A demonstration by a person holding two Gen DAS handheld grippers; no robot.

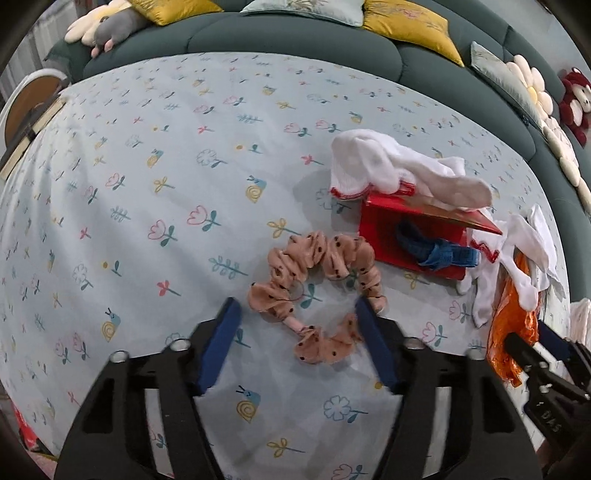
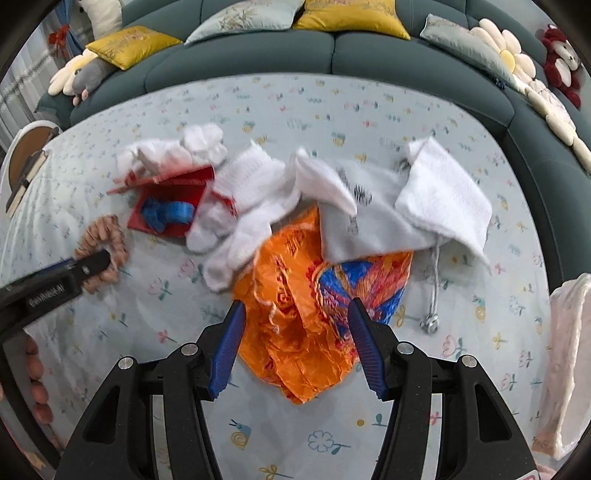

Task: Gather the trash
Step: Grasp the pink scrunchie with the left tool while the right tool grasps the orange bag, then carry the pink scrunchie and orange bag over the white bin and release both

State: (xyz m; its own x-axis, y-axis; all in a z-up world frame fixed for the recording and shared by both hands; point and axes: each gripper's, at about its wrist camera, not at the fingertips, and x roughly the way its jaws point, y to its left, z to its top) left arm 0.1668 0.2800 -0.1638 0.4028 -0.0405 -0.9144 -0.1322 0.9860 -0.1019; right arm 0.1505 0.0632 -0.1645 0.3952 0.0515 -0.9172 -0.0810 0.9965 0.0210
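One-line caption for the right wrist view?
Right gripper fingers straddle a crumpled orange wrapper on the floral sheet.

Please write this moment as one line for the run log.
left tongs: open, around pink dotted fabric scrunchie | right tongs: open, over crumpled orange plastic wrapper | nothing lifted yet

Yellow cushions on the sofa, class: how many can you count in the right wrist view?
2: one yellow cushion at the sofa's left, another at the top centre. More may be out of frame.

Bare bedsheet (image 1: 129,192) leftward; sock pile (image 2: 240,206) crowding the right.
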